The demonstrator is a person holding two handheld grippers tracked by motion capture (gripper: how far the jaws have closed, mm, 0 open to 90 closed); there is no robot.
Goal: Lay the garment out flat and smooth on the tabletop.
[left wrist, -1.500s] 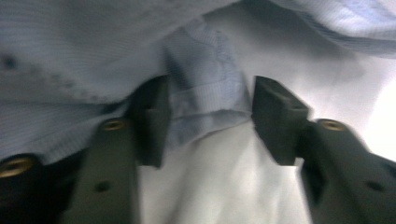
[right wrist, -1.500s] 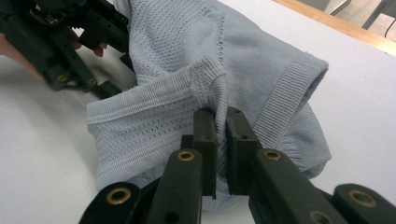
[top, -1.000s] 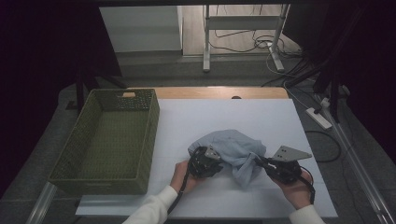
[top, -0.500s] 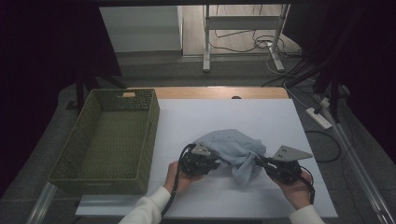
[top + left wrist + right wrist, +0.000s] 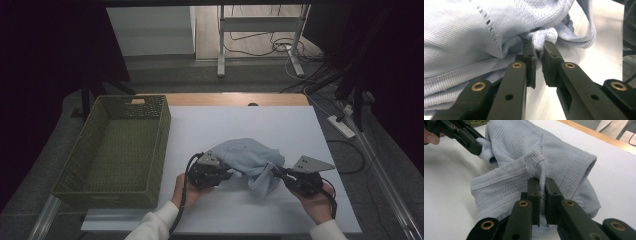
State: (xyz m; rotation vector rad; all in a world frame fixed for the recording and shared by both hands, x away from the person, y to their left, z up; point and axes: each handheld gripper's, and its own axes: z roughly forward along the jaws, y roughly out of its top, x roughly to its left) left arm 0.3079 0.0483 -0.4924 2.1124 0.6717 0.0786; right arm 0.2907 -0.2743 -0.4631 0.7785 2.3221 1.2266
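Pale blue knit, ribbed at the hems and pierced with small eyelets, is what I have in both tools: a light sweater bunched in a heap on the white table, near my edge of it. My left gripper has its jaws nearly together on a fold of the fabric; in the left gripper view the pads pinch a small tuck of ribbed edge between them. My right gripper is likewise closed down on cloth, the right gripper view showing a gathered piece of ribbing clamped between its pads, with a cuff or hem opening just beside it.

So both grasps are made, as I judge it, but the garment is still crumpled, its middle resting on the table between my hands. Nothing is spread flat or folded yet.

Farther off to the left stands the green woven basket, with nothing in it that I can see. If the sweater is meant to go there, that whole carry, and any tidying beforehand, is still ahead of me.
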